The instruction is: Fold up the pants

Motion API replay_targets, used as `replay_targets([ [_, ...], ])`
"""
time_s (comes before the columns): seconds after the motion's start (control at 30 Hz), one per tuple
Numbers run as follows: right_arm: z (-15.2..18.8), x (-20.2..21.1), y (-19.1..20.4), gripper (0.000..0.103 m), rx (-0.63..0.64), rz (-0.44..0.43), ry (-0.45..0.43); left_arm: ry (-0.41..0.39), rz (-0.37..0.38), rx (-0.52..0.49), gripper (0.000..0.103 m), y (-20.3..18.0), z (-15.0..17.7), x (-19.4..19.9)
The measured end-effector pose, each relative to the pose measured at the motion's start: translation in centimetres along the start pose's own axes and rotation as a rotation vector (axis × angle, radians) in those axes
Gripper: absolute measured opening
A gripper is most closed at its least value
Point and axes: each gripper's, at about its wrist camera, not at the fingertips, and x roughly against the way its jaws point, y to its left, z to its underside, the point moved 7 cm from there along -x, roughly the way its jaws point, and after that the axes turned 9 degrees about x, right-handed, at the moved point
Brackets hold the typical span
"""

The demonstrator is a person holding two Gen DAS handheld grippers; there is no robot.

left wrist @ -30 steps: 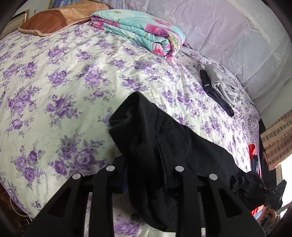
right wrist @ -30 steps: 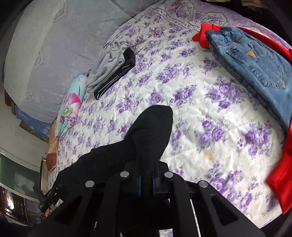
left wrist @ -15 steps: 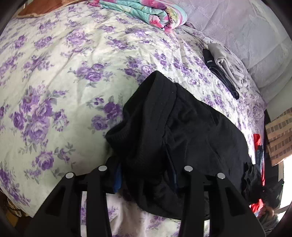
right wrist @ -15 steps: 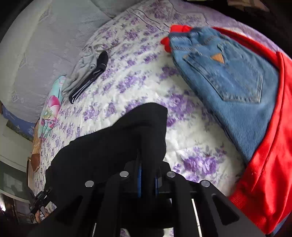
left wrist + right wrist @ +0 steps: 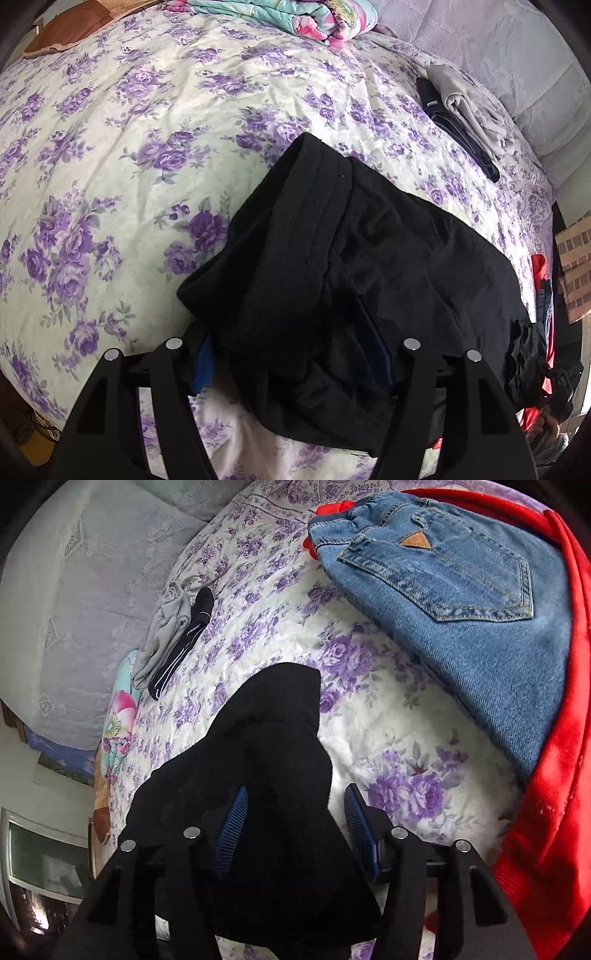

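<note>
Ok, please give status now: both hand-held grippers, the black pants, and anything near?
Left hand-held gripper and right hand-held gripper opening, black pants between the jaws. Pants bunched on bed. Jeans close by, apart.

Purple-flowered bedspread (image 5: 155, 155), pale lace-patterned headboard (image 5: 74, 602), daylight

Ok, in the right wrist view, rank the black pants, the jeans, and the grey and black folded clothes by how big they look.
1. black pants, though closest to the camera
2. jeans, nearly as large
3. folded clothes, smallest, but farthest away
</note>
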Motion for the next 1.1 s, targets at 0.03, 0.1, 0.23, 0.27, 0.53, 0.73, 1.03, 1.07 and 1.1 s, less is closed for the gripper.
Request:
replay_targets([
  [0.03,-0.6,0.8,0.1,0.055,0.019,0.05,-0.045,-0.001,0.0,0.002,0.068,-0.1,0.0,0.0],
  [0.1,-2.1,2.6,0.9,0.056,0.066,0.117,-0.135,0.0,0.003,0.007,0.071,-0.3,0.0,-0.1],
  [0.23,-3.9,2.8,6.6,0.056,0.278,0.129,-0.157,-0.008,0.009,0.003,0.071,-0.4,0.0,-0.2],
  [0.27,-3.7,1.9,8.6,0.056,0.336,0.1,-0.133,-0.01,0.013,0.002,0.071,-0.3,0.1,-0.2],
  [0.53,-2.5,-9.9,22.4,0.044,0.564,-0.264,0.172,-0.04,0.013,-0.024,0.058,0.3,0.5,0.5],
  [0.73,0.1,-18.5,26.0,0.022,0.758,-0.134,0.403,-0.048,0.006,0.014,0.05,0.5,0.6,0.6],
  [1.03,-3.4,-9.9,25.0,0.069,0.676,-0.159,0.114,-0.059,0.037,0.015,0.028,-0.3,0.3,0.5],
  [1.07,-3.7,-8.7,23.9,0.069,0.679,-0.133,0.092,-0.059,0.044,0.02,0.028,-0.2,0.3,0.5],
  [1.1,-4.1,-7.5,22.2,0.069,0.657,-0.1,0.08,-0.057,0.056,0.029,0.027,0.0,0.3,0.5],
])
